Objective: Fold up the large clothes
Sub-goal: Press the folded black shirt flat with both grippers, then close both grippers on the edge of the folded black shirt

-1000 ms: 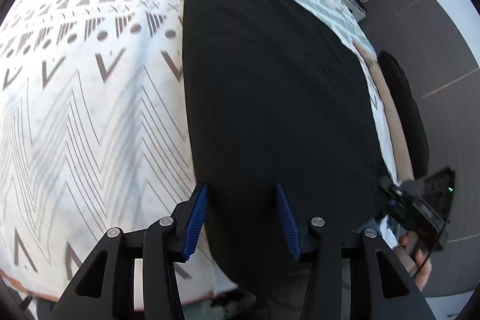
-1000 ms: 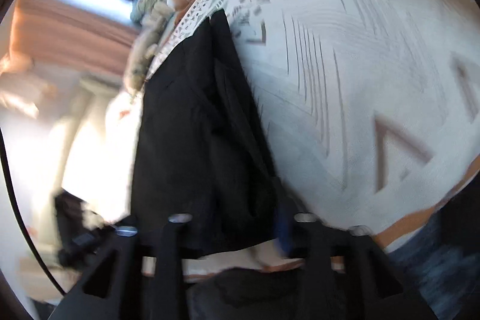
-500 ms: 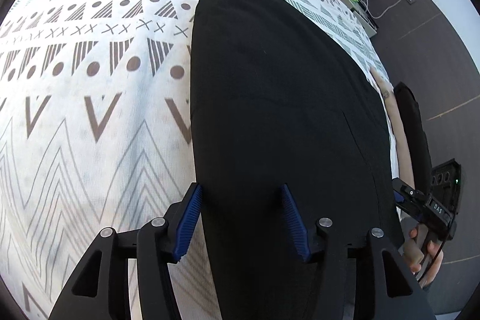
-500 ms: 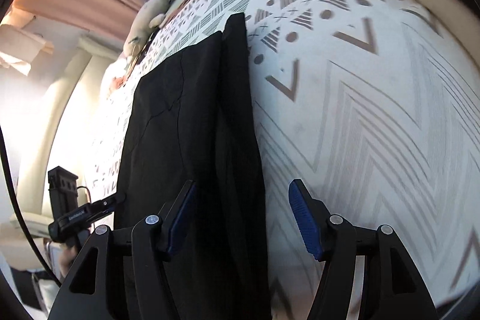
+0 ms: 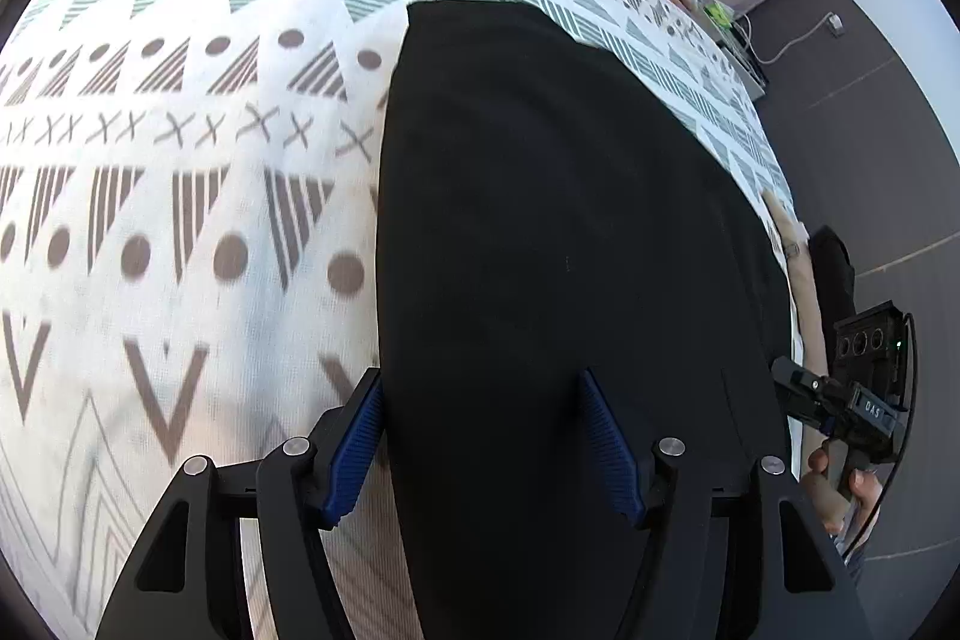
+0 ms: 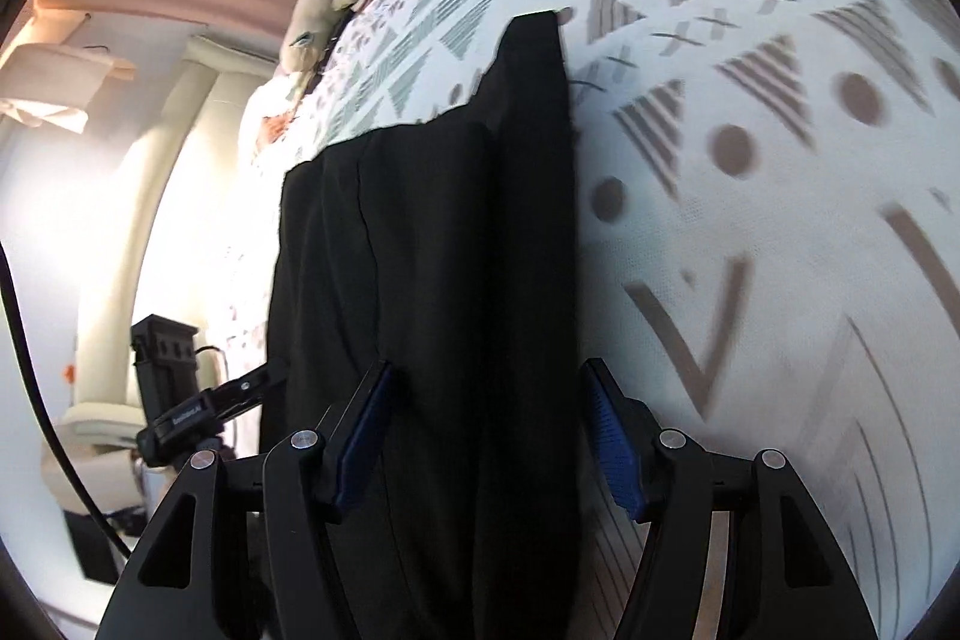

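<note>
Left gripper (image 5: 480,445) – jaws opening, unclenched, over black garment (image 5: 570,250) on patterned bedspread (image 5: 180,160). Right gripper (image 6: 489,436) – spread apart, gripping nothing, garment's edge between fingers.

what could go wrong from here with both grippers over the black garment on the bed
1. The black garment lies as a long folded strip; the left gripper, jaws opening, may pinch only the top layer, and the fold could slip apart.
2. The right gripper straddles the strip's edge beside the patterned bedspread, so it might catch the bedspread too.
3. The far end looks uneven in the right wrist view, so the next fold may come out crooked.
</note>
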`<action>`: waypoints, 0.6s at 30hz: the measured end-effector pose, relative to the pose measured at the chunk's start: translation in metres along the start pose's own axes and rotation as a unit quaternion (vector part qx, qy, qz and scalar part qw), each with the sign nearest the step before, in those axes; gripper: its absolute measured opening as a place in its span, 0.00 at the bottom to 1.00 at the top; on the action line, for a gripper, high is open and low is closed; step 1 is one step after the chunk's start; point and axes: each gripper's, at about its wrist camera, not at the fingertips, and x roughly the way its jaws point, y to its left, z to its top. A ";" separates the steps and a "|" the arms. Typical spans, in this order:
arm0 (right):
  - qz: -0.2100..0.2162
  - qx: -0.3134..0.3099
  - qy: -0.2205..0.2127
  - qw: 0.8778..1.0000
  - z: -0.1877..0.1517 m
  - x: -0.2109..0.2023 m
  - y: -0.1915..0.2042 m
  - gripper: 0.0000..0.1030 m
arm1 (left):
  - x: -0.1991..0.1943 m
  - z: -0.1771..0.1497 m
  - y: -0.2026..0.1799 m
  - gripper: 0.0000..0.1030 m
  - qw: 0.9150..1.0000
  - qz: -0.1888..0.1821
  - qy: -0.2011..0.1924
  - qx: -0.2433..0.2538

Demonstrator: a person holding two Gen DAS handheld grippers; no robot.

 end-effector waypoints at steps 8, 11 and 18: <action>0.044 0.008 0.031 0.999 0.025 0.023 -0.001 0.61 | 0.012 0.035 -0.004 0.63 1.000 0.016 -0.021 0.001; 0.038 -0.007 0.036 0.999 0.026 0.025 0.000 0.62 | 0.018 0.045 -0.005 0.63 0.999 0.028 -0.019 0.001; 0.022 -0.028 0.020 0.999 0.020 0.021 0.020 0.22 | 0.006 0.037 -0.020 0.35 0.998 0.047 -0.041 0.009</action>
